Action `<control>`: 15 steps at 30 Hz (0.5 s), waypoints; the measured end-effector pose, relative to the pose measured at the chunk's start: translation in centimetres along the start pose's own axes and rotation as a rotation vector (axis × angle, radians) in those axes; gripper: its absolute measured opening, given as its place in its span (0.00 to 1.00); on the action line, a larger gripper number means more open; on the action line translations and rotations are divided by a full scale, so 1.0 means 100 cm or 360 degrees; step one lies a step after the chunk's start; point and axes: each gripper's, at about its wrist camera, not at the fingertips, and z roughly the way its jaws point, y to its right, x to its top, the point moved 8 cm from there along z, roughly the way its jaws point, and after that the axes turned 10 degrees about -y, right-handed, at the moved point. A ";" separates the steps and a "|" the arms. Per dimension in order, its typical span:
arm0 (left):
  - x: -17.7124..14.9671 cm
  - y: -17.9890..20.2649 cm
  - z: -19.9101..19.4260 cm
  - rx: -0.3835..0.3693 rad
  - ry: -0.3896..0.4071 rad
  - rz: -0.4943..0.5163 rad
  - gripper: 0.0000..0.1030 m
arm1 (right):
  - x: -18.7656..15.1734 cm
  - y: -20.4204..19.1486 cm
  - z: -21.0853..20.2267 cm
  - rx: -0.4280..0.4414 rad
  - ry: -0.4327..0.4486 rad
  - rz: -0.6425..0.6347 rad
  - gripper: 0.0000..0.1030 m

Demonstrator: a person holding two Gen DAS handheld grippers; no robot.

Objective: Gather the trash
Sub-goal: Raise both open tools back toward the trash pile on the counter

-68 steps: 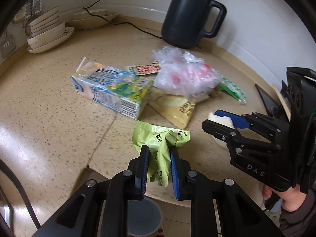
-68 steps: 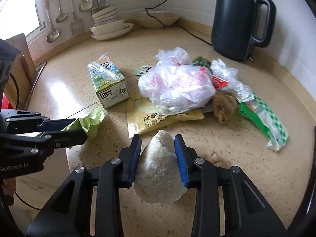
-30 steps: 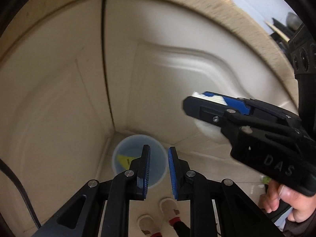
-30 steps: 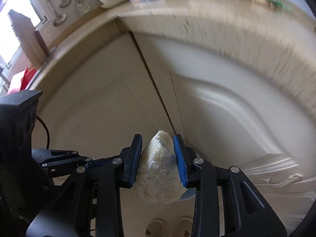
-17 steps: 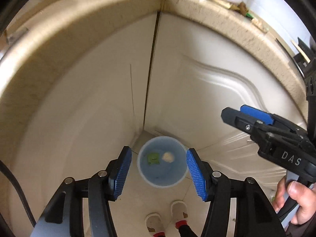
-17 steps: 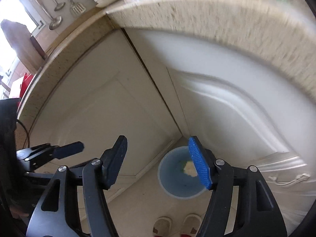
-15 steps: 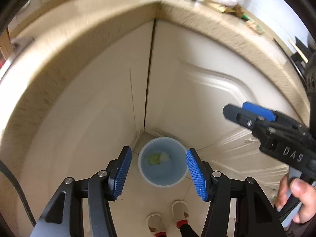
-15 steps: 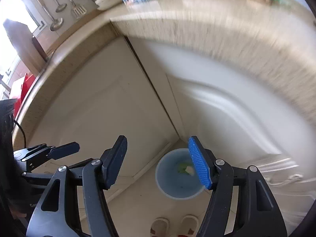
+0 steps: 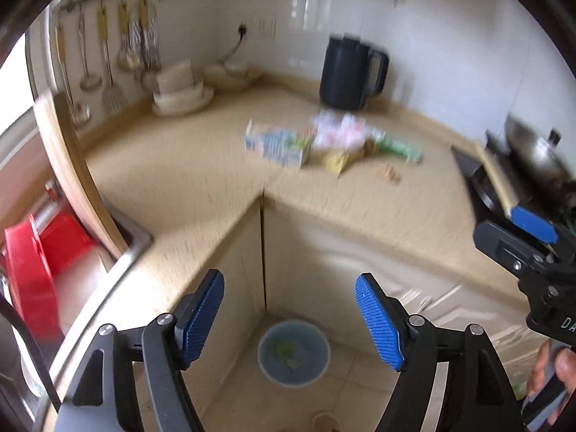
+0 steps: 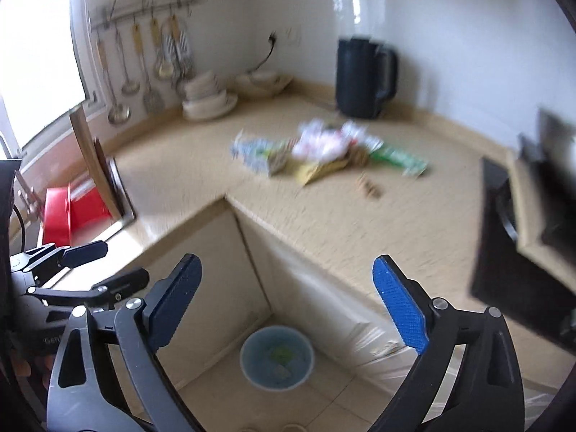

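Now | both tongs (image 9: 289, 316) (image 10: 288, 302) just spread, empty | milk carton (image 9: 277, 144) flat, lengthwise across counter (image 9: 360, 208)

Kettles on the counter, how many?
1. The black kettle stands at the back of the counter against the wall, behind the trash pile. Blurred frames; the dark block at right may hide more.

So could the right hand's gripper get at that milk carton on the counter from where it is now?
Probably yes. The right gripper is open and empty, and the milk carton lies on the near left side of the trash pile, with only bare counter between them.
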 end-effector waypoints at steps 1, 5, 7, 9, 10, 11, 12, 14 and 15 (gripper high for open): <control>0.002 0.000 -0.013 0.0002 0.0027 0.0000 0.81 | 0.006 0.002 -0.012 -0.0021 0.0028 0.0012 0.97; -0.001 0.011 -0.025 0.0032 0.0205 0.0008 0.89 | 0.027 0.007 -0.058 -0.0097 0.0149 0.0047 0.99; -0.002 0.006 -0.012 0.0055 0.0247 0.0029 0.94 | 0.035 0.009 -0.070 -0.0121 0.0189 0.0062 0.99; 0.002 0.007 -0.002 0.0047 0.0261 0.0026 0.94 | 0.040 0.014 -0.075 -0.0141 0.0203 0.0076 0.99; 0.014 0.015 -0.023 0.0041 0.0256 0.0016 0.94 | 0.042 0.017 -0.076 -0.0149 0.0204 0.0080 0.99; 0.021 0.019 -0.032 0.0040 0.0252 0.0008 0.94 | 0.043 0.021 -0.075 -0.0154 0.0201 0.0086 0.99; 0.019 0.019 -0.011 0.0041 0.0244 -0.0004 0.95 | 0.046 0.025 -0.071 -0.0158 0.0197 0.0099 0.99; 0.036 0.018 -0.046 0.0038 0.0209 -0.0023 0.95 | 0.050 0.032 -0.060 -0.0165 0.0179 0.0113 0.99; 0.047 0.018 -0.058 0.0038 0.0192 -0.0029 0.95 | 0.050 0.037 -0.053 -0.0168 0.0172 0.0119 0.99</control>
